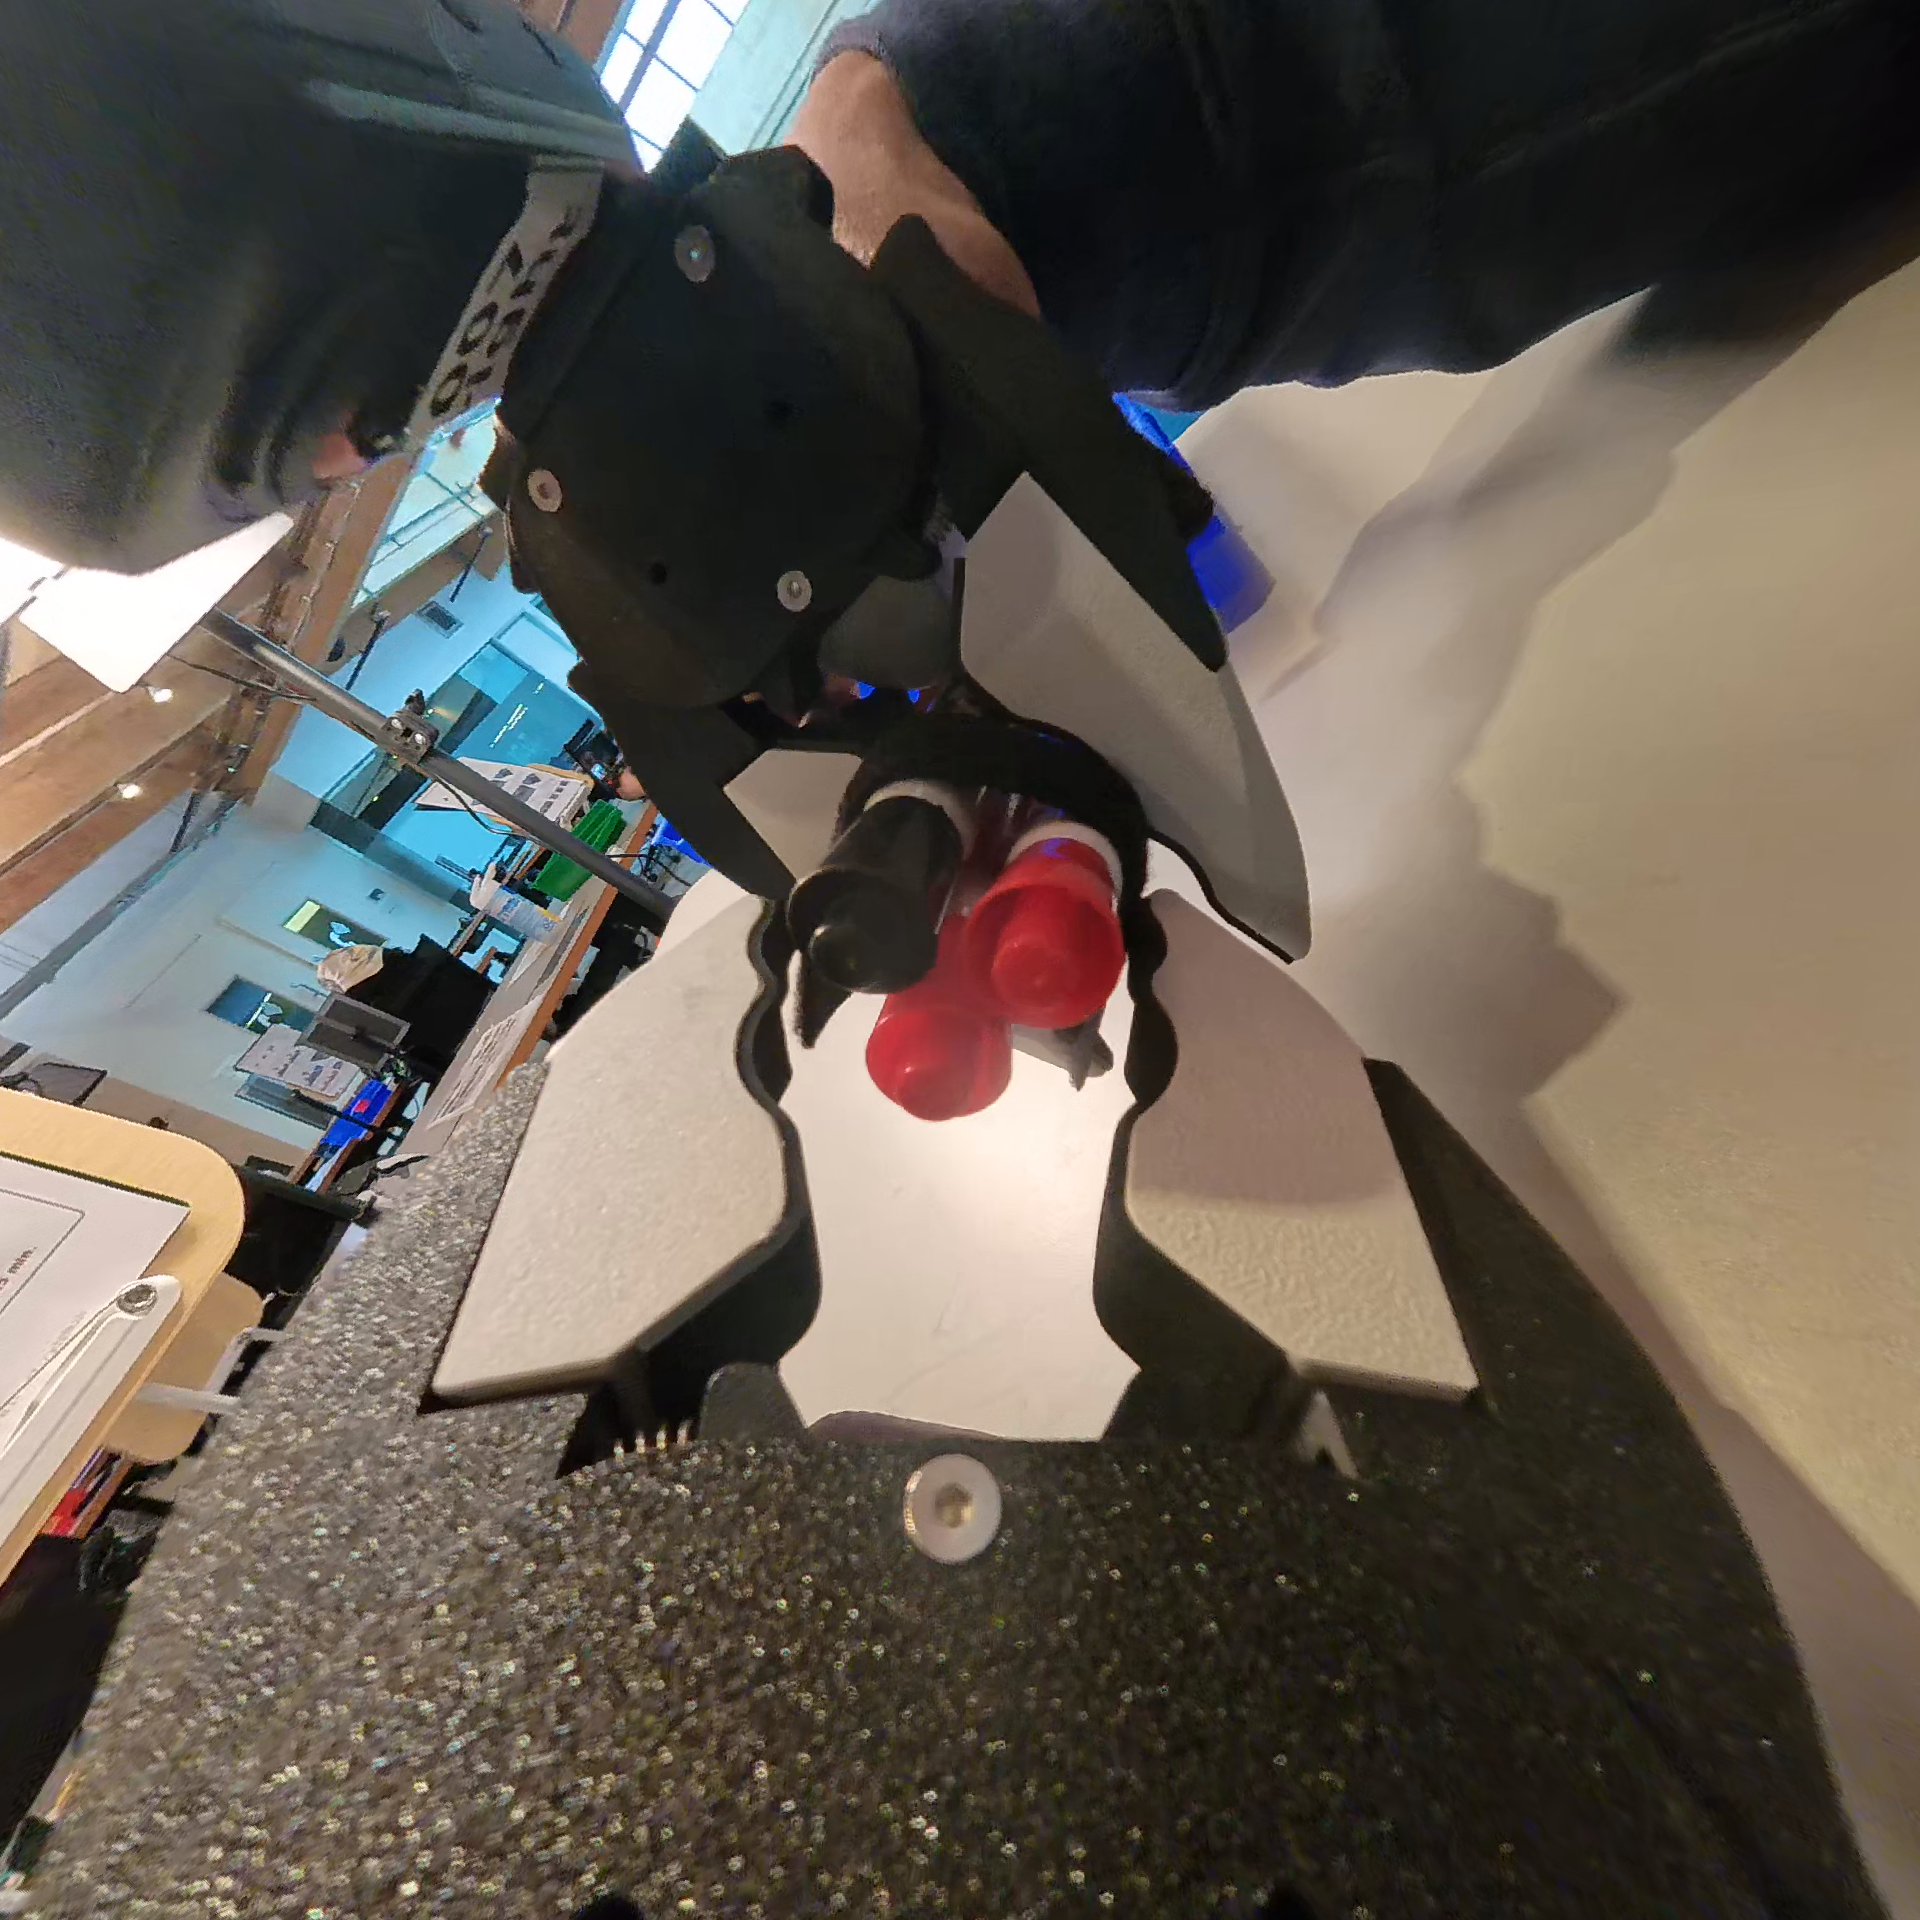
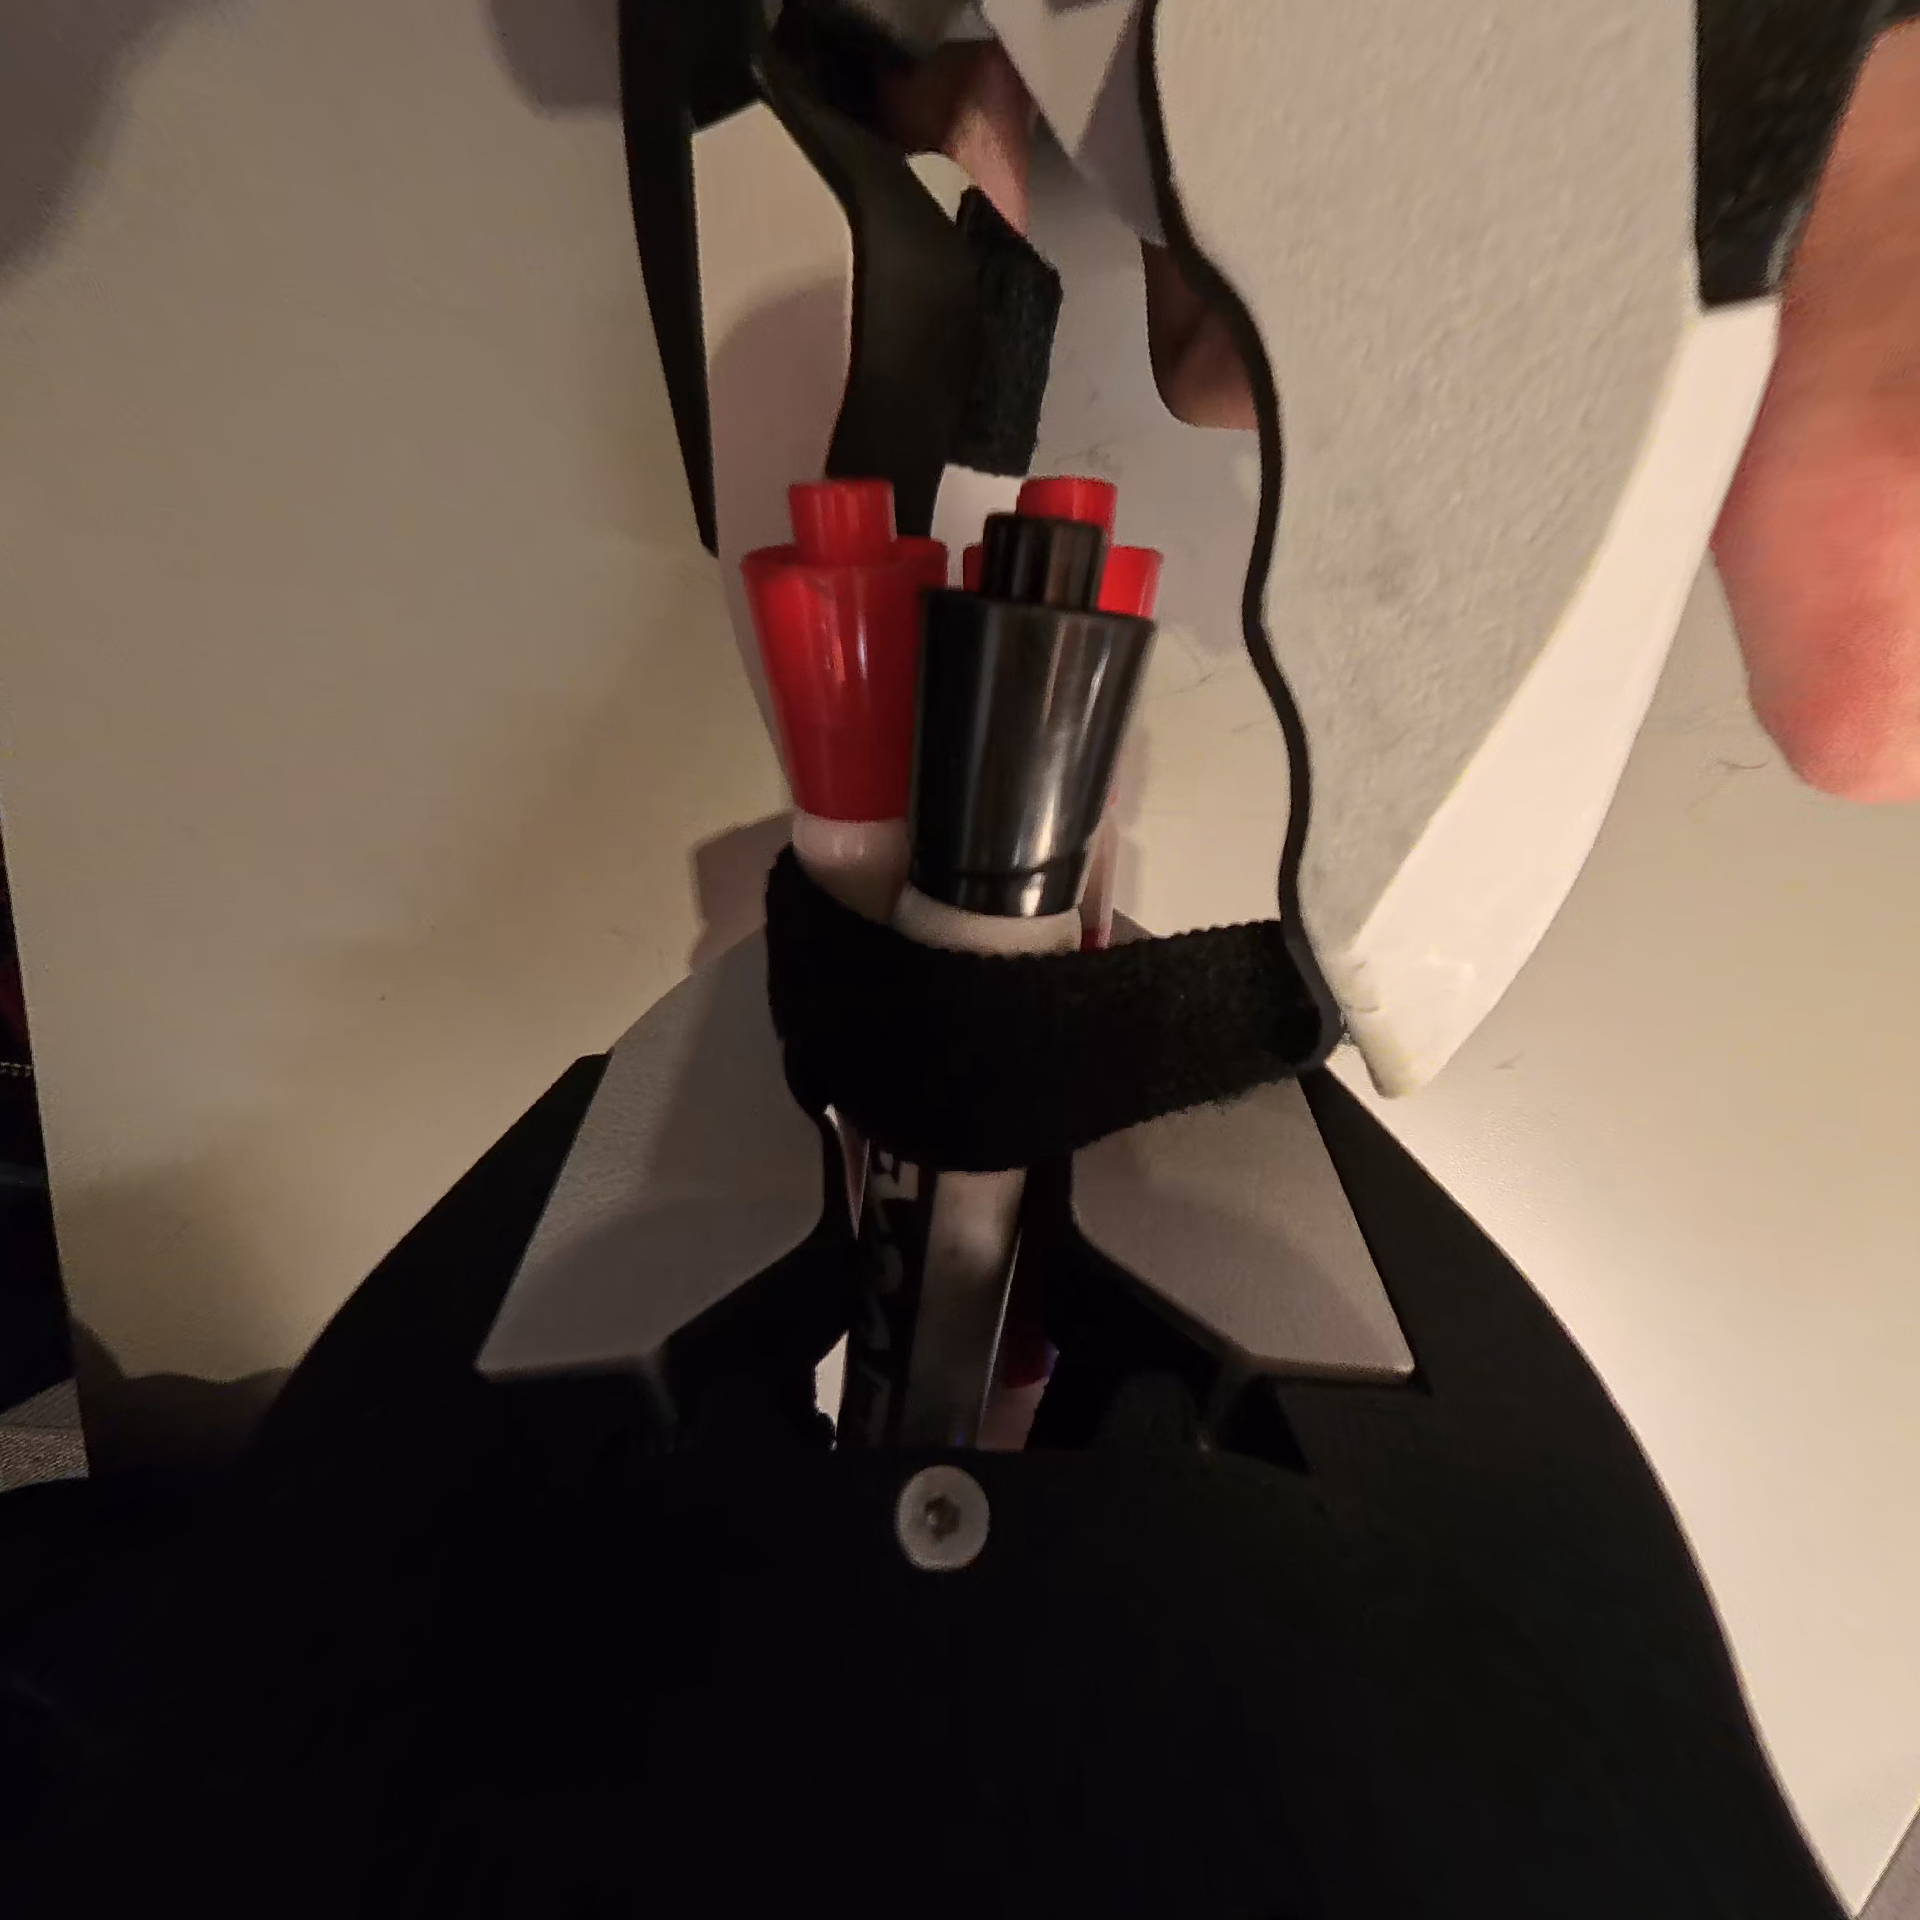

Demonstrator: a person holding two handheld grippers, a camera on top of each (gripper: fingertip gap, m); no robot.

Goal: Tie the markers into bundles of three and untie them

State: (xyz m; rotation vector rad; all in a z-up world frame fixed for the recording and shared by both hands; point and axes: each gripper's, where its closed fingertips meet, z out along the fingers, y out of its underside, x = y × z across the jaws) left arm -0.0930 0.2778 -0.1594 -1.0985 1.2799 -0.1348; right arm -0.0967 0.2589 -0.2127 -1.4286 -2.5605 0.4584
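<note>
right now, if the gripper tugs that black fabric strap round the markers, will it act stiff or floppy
Probably floppy: the black fabric strap curves softly around the three capped markers. It looks fuzzy, so likely grippy. The loop sits slack on one side, so a tug may shift it.

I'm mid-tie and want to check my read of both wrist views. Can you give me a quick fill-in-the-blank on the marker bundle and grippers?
1. The bundle holds two red-capped markers and one ___-capped marker.
2. The black strap loops round ___ markers.
3. The ___ gripper is shut on the bundle, while the left gripper stands open around the caps.

Missing words: black; three; right
</note>
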